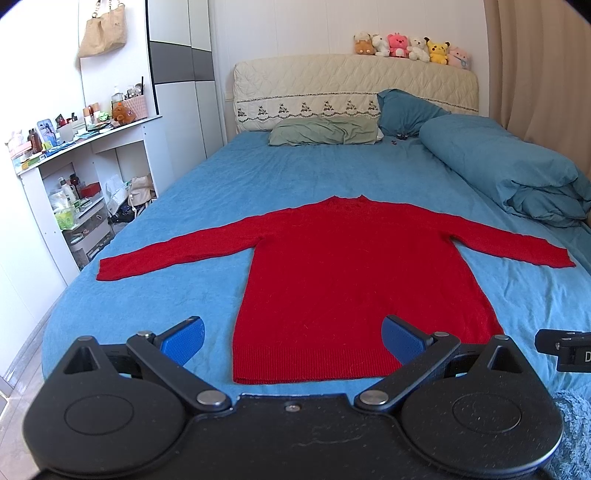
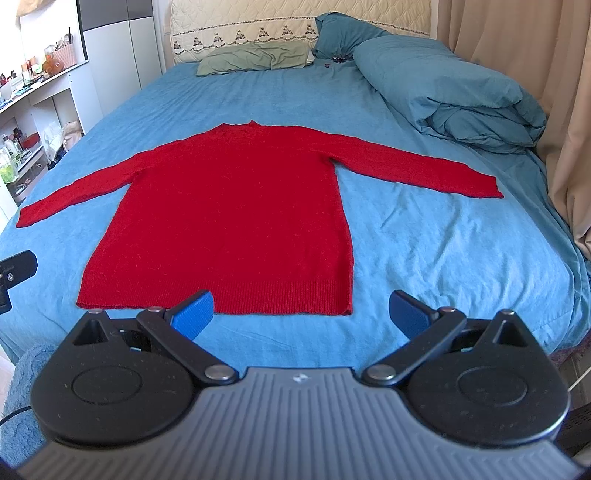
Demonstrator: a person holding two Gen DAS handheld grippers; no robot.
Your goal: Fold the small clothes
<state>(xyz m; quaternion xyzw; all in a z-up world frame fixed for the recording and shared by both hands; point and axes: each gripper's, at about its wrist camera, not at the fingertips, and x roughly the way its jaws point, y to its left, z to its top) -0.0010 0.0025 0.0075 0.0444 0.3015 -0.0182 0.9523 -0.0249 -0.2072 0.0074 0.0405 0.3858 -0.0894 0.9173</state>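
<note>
- To start the fold well, I judge each claw should pinch one sleeve cuff through a single layer, then carry it flat across the chest.
- The left gripper [image 1: 291, 338] stands wide and empty; the red sweater [image 1: 354, 280] lies flat just ahead, hem nearest.
- The right gripper [image 2: 301, 314] is equally wide and empty, the sweater's hem [image 2: 258, 299] just ahead, to its left, on the blue bed sheet [image 2: 443, 258].

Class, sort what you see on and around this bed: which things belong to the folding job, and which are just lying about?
Belongs to the job:
red sweater
left claw, open
right claw, open

Just lying about:
green pillow
folded blue quilt
soft toys
handbag
cluttered shelf
</note>
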